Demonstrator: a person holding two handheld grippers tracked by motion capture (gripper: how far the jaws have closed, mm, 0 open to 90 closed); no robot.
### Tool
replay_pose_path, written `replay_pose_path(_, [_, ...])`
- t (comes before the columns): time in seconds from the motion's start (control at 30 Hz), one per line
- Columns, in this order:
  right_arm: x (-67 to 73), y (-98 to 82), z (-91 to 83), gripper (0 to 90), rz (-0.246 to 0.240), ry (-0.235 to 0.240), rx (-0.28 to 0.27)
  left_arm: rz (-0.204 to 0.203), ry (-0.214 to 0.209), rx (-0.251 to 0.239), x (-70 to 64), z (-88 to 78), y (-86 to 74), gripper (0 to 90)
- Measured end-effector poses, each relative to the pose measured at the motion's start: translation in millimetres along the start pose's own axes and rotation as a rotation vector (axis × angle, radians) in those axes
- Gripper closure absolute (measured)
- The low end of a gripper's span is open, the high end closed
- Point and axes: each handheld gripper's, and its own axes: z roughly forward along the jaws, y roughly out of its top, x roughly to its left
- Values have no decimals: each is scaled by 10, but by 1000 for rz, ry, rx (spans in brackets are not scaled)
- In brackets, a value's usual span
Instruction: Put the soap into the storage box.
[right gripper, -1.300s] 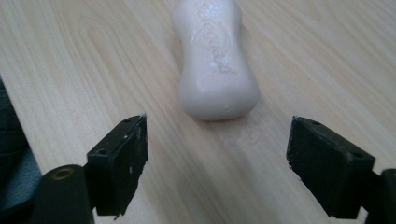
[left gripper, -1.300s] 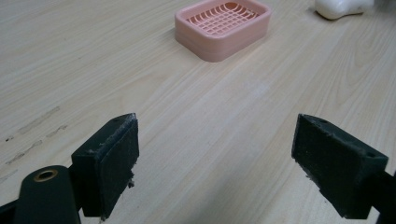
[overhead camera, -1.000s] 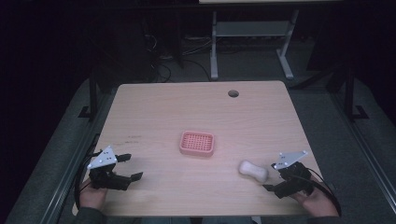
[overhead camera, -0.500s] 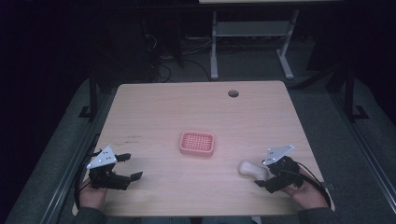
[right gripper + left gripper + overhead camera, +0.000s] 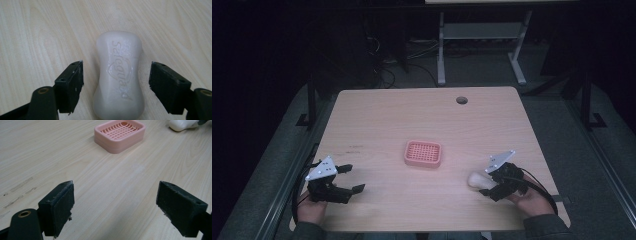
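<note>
Right gripper (image 5: pixel 116 82) has its two black jaws on either side of the white soap bar (image 5: pixel 119 75), and they have just been closing; a gap shows on each side, so the pads do not press on the bar yet. The bar lies flat on the wooden table (image 5: pixel 412 115), near the front right edge, well apart from the pink soap dish (image 5: pixel 423 153) in the middle.

I think the main risk is slipping. The bar is smooth and rounded with a narrow waist, so if the pads close off-centre it can squirt forward or twist out. A grip that is too soft may drop it on the way to the dish.

Left gripper (image 5: pixel 120 207) rests spread, holding nothing, near the front left edge.
</note>
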Motion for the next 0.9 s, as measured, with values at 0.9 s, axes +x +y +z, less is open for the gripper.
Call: replay_pose_path(0.9, [-45,60,170,454,-42,11,85,-6,-1,-6,11,-2,-4,148])
